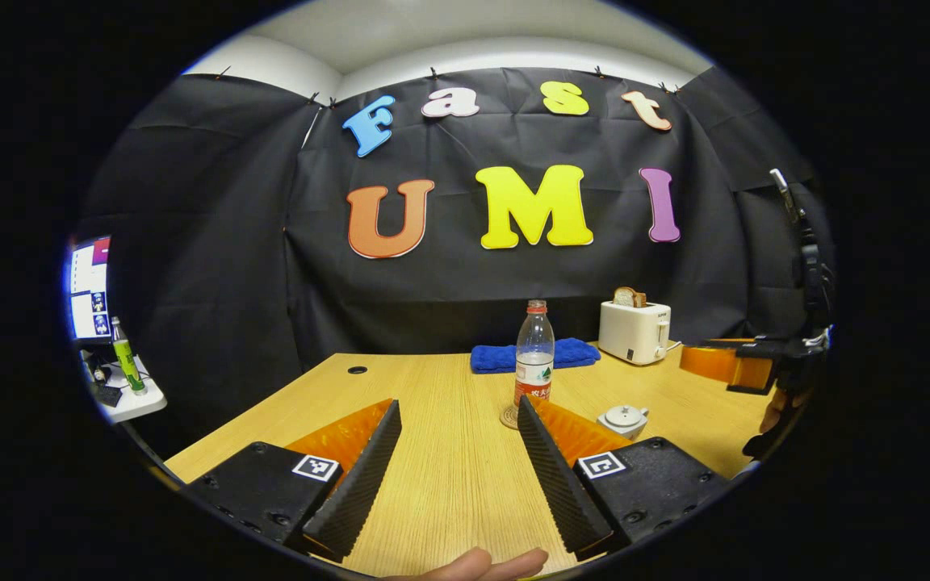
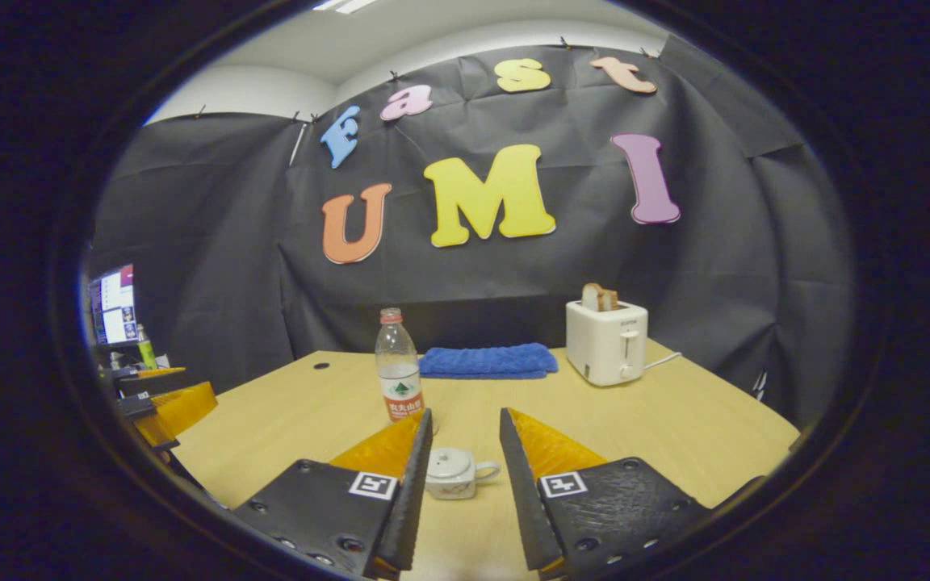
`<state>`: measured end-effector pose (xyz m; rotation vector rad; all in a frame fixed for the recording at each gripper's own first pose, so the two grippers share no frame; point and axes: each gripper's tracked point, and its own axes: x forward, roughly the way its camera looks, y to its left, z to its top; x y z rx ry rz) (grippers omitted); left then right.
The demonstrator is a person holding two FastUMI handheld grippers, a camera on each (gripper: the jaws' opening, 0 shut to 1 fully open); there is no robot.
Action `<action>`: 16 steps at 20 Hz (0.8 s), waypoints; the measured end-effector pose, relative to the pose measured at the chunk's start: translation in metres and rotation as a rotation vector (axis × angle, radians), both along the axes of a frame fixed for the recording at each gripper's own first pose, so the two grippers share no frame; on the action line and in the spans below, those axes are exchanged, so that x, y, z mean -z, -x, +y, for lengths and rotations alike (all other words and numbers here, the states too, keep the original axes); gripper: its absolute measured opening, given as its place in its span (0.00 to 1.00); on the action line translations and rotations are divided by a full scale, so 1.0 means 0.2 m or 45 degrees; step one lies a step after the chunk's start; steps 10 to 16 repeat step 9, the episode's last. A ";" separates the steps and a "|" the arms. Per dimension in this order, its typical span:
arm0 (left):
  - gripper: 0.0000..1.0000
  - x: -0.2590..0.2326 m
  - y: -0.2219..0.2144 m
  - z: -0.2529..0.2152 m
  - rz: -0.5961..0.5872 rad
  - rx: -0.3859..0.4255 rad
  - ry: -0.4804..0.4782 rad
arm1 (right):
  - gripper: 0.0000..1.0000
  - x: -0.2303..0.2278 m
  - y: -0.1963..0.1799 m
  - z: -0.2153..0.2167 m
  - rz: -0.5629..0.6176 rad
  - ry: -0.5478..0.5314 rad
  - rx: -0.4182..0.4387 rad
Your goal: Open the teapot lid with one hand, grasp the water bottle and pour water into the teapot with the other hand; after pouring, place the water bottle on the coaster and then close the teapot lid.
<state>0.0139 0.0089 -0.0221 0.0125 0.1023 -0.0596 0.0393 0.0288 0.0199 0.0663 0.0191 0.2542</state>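
A clear water bottle (image 1: 534,355) with a red cap and red label stands upright mid-table on a round coaster (image 1: 507,417). Right of it sits a small white teapot (image 1: 623,420), lid on. My left gripper (image 1: 458,407) is open, low over the table, short of the bottle and holding nothing. The right gripper (image 1: 735,367) hovers at the far right in a hand. In the right gripper view, my right gripper (image 2: 466,415) is open, and the teapot (image 2: 450,473) lies on the table beyond the gap between its fingers. The bottle (image 2: 397,367) stands behind the left finger.
A white toaster (image 1: 634,331) with bread in it stands at the back right of the wooden table (image 1: 400,371), beside a folded blue towel (image 1: 491,359). A monitor (image 1: 90,286) and a green bottle (image 1: 126,359) sit on a side shelf at left.
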 end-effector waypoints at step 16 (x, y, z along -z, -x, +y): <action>0.93 0.03 0.10 -0.06 0.051 -0.012 0.007 | 0.84 0.01 0.27 -0.31 -0.024 0.029 0.144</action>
